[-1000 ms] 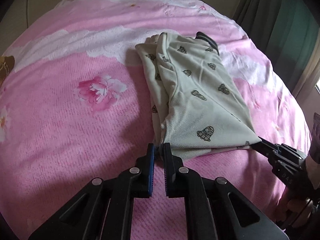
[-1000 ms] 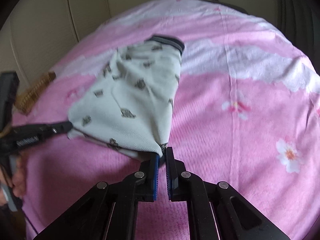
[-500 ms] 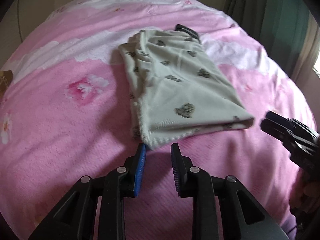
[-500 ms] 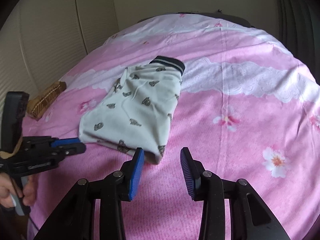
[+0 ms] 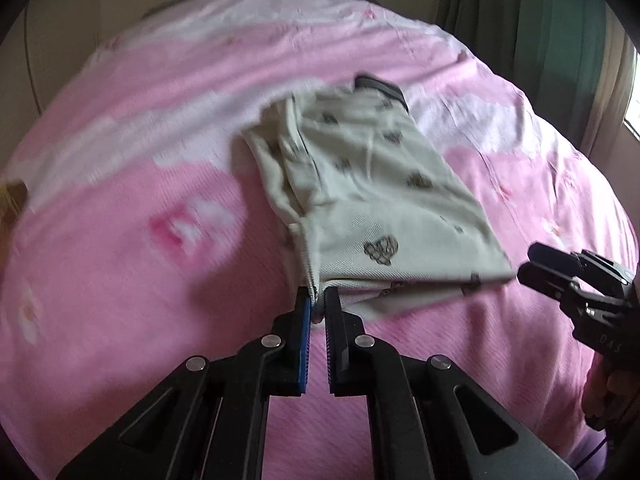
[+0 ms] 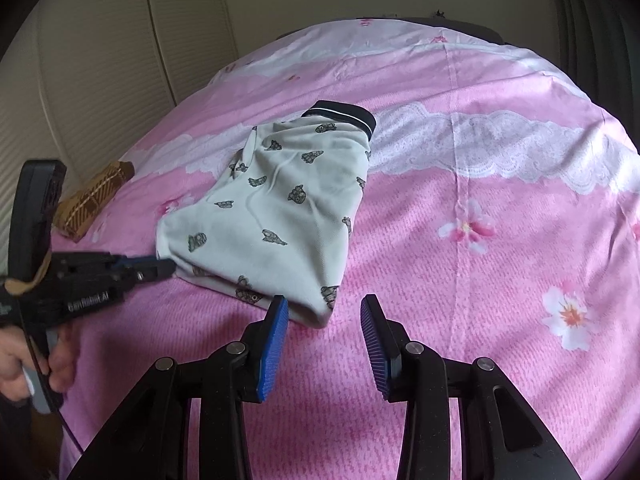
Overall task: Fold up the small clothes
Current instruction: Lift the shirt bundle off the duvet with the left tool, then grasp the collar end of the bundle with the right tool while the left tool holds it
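The left tool is pinched on the near left corner of the shirt; the cloth edge runs straight into the narrow gap between its blue pads; the right tool stands spread, its fingers either side of the shirt's near right corner but gripping nothing. From the left view the right tool sits just off that same corner, and whether it touches the cloth is hard to say through the blur. The shirt lies folded on the bed, its long axis running away from both tools toward the dark collar at the far end; the near hem stretches crosswise between the two tools, so each has its own corner nearest, and the coming fold likely carries that hem forward along the long axis. Half a second ago both tools were spread and clear of the shirt; since then the left has closed on its corner while the right has stayed open. A brown plaid item lies off to the left.
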`<state>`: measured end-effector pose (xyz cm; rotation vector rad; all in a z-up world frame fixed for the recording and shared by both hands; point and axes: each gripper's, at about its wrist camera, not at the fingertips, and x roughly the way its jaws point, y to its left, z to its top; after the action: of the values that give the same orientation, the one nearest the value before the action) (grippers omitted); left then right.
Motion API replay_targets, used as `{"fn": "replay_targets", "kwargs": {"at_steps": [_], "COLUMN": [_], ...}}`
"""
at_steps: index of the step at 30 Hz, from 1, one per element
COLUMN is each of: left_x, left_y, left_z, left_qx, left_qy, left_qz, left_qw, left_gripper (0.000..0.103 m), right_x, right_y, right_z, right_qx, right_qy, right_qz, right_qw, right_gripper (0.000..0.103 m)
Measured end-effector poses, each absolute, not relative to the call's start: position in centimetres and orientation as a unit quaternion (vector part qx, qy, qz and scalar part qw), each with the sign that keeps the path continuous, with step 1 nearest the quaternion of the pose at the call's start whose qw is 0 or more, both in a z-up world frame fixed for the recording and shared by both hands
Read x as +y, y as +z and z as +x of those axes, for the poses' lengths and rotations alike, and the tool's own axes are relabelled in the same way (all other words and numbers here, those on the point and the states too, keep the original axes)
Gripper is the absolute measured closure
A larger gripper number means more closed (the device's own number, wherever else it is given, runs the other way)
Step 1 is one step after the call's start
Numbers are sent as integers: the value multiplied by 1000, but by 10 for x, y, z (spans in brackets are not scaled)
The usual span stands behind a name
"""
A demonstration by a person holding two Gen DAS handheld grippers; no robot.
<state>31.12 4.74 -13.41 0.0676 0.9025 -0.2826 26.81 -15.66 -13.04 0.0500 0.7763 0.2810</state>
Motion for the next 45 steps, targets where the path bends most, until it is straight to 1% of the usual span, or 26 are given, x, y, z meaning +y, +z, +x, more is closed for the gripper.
{"fn": "replay_targets", "kwargs": {"at_steps": [4,7,11,13,16,17,19,20,21,24,27,31,33,36,39,40,42,45], "left_x": [57,57,63,65,67,68,66,65,65,59,53,47,47,51,49,49,48,48], "left_y": [-118,-133,-163,-169,-158,-149,-133,-127,-119,-96,-90,-100,-111,-128,-141,-145,-150,-153], "left_z": [314,311,305,302,293,291,295,299,305,338,386,448,471,497,502,504,506,512], "left_qx": [426,448,483,487,479,469,454,448,440,419,417,426,436,454,460,461,459,453], "left_qy": [-151,-167,-166,-161,-162,-165,-169,-169,-171,-181,-191,-196,-190,-208,-213,-213,-206,-203], "left_qz": [43,44,13,6,1,2,8,12,15,13,-1,-14,-19,-53,-50,-48,-43,-48], "left_qw": [891,877,860,858,862,868,875,878,881,889,889,883,879,865,860,860,863,867], "left_gripper": [94,94,93,93,93,93,84,82,81,80,80,79,78,70,71,74,87,89], "right_x": [-152,-146,-145,-147,-154,-157,-162,-163,-164,-165,-163,-157,-158,-161,-161,-160,-158,-157], "right_y": [-127,-132,-143,-150,-148,-143,-126,-121,-113,-94,-81,-76,-80,-90,-101,-106,-115,-126], "right_z": [273,277,280,282,279,277,272,273,276,299,330,373,397,429,454,461,473,483], "right_qx": [377,389,413,432,435,427,403,395,387,371,362,354,357,372,388,393,407,422], "right_qy": [136,144,142,127,127,132,144,145,147,155,161,166,166,176,189,196,198,201], "right_qz": [23,23,26,17,20,24,22,20,19,15,22,19,28,50,65,69,71,76], "right_qw": [916,909,899,893,891,894,904,907,910,916,918,920,919,910,900,896,889,881], "right_gripper": [64,64,65,68,69,69,69,69,69,68,67,65,62,60,60,60,60,60]}}
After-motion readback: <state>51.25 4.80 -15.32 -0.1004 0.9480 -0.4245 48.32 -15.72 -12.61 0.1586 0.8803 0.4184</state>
